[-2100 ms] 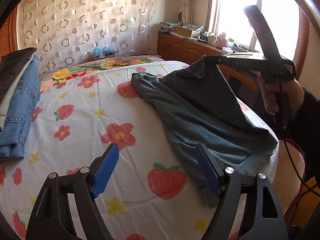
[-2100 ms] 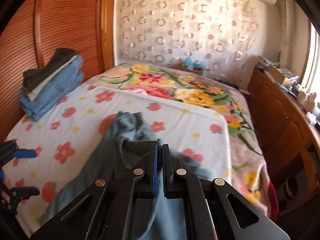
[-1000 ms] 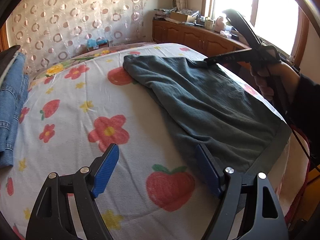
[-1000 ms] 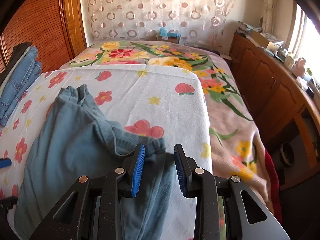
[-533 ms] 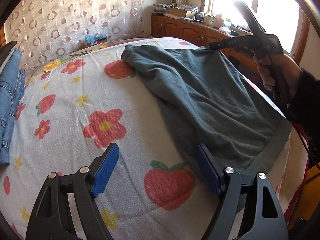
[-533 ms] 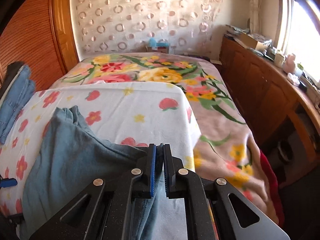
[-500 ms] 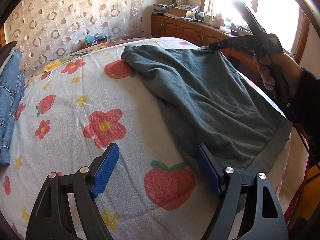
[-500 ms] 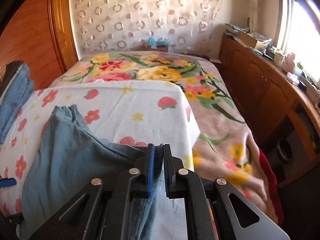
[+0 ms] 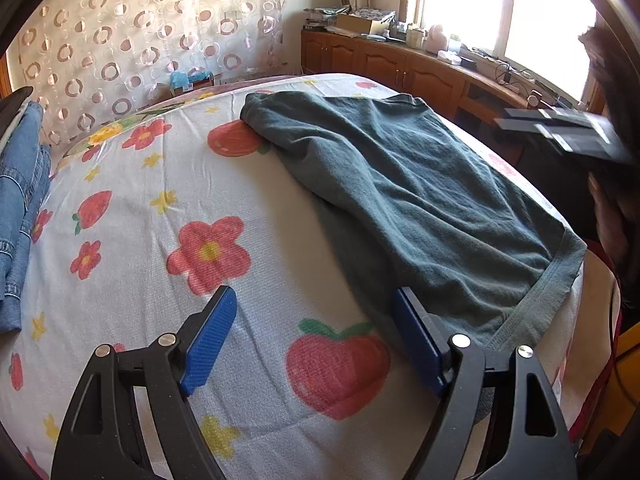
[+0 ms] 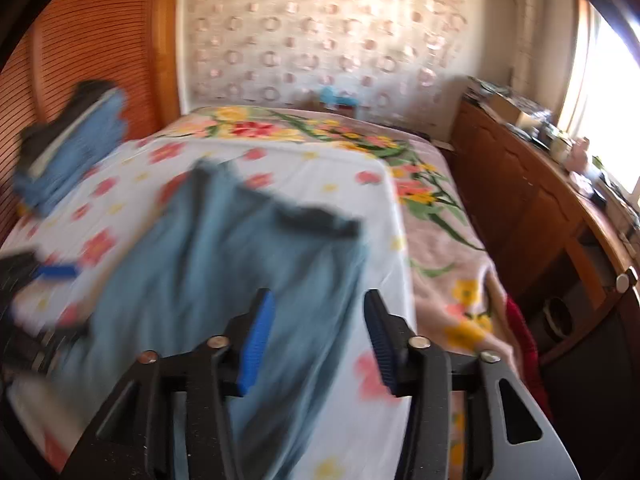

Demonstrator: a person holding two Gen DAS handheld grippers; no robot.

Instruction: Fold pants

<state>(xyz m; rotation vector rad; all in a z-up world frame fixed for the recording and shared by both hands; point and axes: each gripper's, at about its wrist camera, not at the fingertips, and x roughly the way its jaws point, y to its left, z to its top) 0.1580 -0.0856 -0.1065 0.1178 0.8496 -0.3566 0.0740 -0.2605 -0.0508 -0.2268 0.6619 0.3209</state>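
Observation:
Dark teal pants (image 9: 400, 196) lie spread flat on the flowered bed sheet (image 9: 168, 240), waistband at the near right edge. They also show, blurred, in the right wrist view (image 10: 224, 264). My left gripper (image 9: 316, 340) is open and empty, low over the sheet, its right finger next to the waistband corner. My right gripper (image 10: 316, 336) is open and empty, above the near part of the pants. It shows blurred at the right in the left wrist view (image 9: 560, 132), off the bed's edge.
A stack of folded jeans and dark clothes (image 9: 20, 184) lies at the left of the bed, by the wooden headboard (image 10: 92, 52). A wooden cabinet (image 10: 532, 208) with clutter runs along the right wall under the window. A flowered blanket (image 10: 440, 216) covers the bed's far side.
My right gripper opened, let go of the pants and pulled back from the bed. The pants now lie flat. My left gripper stayed open in place.

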